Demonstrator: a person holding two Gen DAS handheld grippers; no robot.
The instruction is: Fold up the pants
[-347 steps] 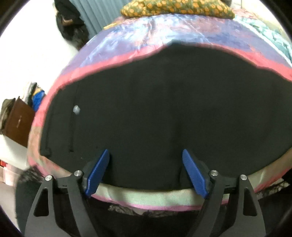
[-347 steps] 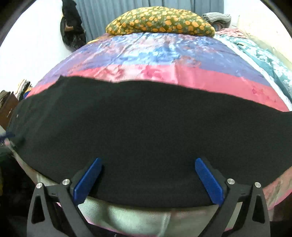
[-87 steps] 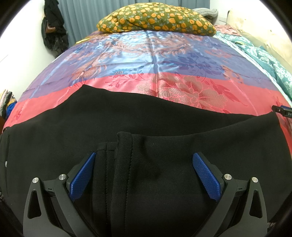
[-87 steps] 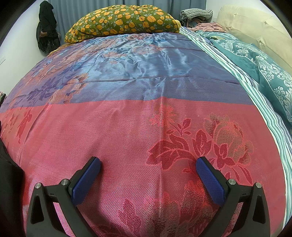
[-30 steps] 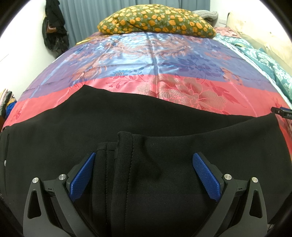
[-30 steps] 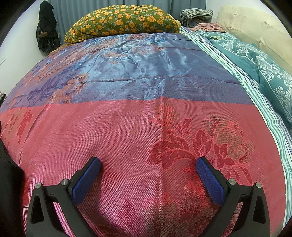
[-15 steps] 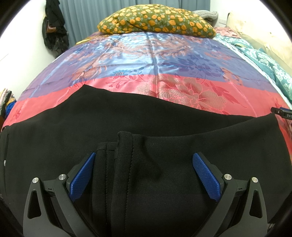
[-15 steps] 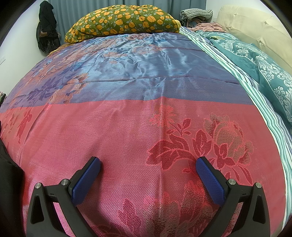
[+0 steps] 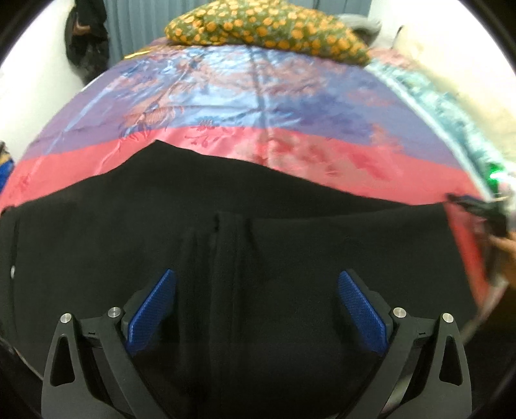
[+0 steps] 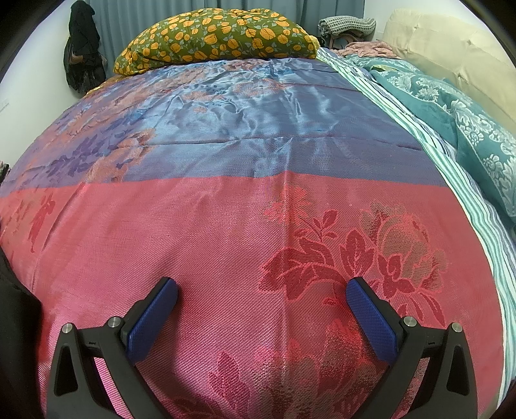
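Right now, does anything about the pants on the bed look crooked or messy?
Nothing much. The black pants lie flat on the bedspread, with one folded layer sitting neatly on top. The left view is blurred, so small wrinkles could be missed.

You have a bed in front of you, spread with a satin bedspread [image 10: 258,225] in 2 bands: pink-red with woven flowers nearest you, blue-purple beyond. At the far end lies a green pillow [image 10: 216,35] printed with orange flowers, resting on the blue band. To your right, a striped sheet [image 10: 451,167] runs along the bedspread's edge, and a teal floral blanket [image 10: 467,106] lies beside it. Past that you see a cream cushioned headboard [image 10: 451,45]. A grey knitted cloth [image 10: 346,24] sits near the pillow. Grey curtains [image 9: 135,29] hang behind, and dark clothing [image 10: 82,48] hangs on the white wall at your left.
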